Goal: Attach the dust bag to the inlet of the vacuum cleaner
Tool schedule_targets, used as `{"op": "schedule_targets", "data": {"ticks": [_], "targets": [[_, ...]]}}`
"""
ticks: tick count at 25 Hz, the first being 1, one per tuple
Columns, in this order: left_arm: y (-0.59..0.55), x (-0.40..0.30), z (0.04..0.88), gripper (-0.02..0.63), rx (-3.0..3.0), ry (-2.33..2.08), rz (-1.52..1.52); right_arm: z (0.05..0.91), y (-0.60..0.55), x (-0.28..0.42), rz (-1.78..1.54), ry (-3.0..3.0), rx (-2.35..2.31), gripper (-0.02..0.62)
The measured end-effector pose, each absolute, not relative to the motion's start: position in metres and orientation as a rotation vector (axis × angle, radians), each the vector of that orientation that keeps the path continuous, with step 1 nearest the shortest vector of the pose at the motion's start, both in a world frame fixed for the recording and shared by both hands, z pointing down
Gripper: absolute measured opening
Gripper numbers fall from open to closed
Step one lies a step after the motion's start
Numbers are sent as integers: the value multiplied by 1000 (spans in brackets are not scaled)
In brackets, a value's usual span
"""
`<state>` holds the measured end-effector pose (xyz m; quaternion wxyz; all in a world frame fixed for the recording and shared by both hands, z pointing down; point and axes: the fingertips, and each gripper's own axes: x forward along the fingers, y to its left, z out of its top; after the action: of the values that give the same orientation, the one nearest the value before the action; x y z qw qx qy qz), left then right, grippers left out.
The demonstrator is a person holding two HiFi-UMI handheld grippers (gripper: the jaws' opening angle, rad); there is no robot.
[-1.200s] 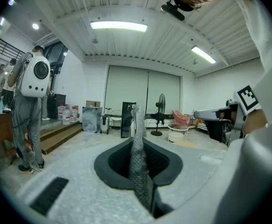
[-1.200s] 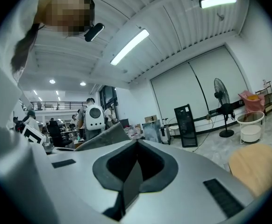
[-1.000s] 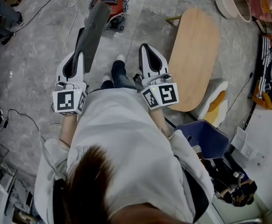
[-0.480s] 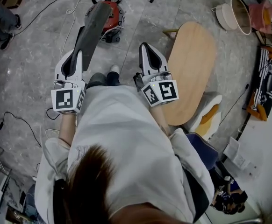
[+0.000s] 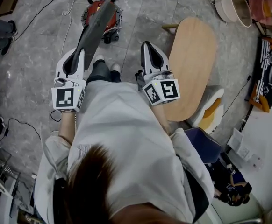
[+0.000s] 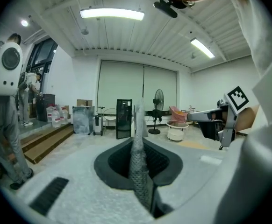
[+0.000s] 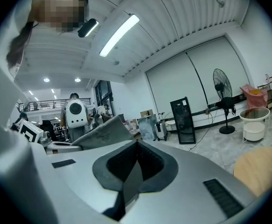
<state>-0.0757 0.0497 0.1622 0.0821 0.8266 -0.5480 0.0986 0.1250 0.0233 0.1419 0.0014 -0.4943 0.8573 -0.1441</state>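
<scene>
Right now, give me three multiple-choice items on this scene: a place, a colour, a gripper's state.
1. Where is the vacuum cleaner? A on a shelf; B on the floor beyond the dust bag; C on a sofa.
2. Its body colour? A blue; B yellow; C red.
3. The left gripper is: A shut on the dust bag; B open, empty; C out of view.
Answers: B, it sits on the floor past the bag's far end; C, its red shell shows; A, its jaws pinch the grey bag.
</scene>
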Motion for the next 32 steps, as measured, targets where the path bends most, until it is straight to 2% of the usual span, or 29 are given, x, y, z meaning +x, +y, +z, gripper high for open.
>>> {"op": "schedule_targets", "data": {"ticks": [8,18,19,20,25,27,29,32], "targets": [[12,-82,166,35,2628,-1346,358,130,-4,96,-438,2630,-1643,2],[13,-64,205,35,2875,-798,658,128,0,71,-242,2739,-1669,5],[15,-62,209,35,2885,-740,678,131,2,67,-222,2790,-1647,13],[18,-60,213,35,2894,-684,700,134,4,62,-212,2847,-1616,49],[35,-50,240,35,2909,-456,852,153,9,40,-280,3085,-1371,95],[40,-45,250,35,2914,-391,919,168,11,32,-319,3207,-1269,169],[42,-42,260,35,2917,-339,975,183,14,23,-357,3325,-1163,212],[47,-38,276,35,2914,-275,1024,208,21,11,-359,3497,-992,219]]}}
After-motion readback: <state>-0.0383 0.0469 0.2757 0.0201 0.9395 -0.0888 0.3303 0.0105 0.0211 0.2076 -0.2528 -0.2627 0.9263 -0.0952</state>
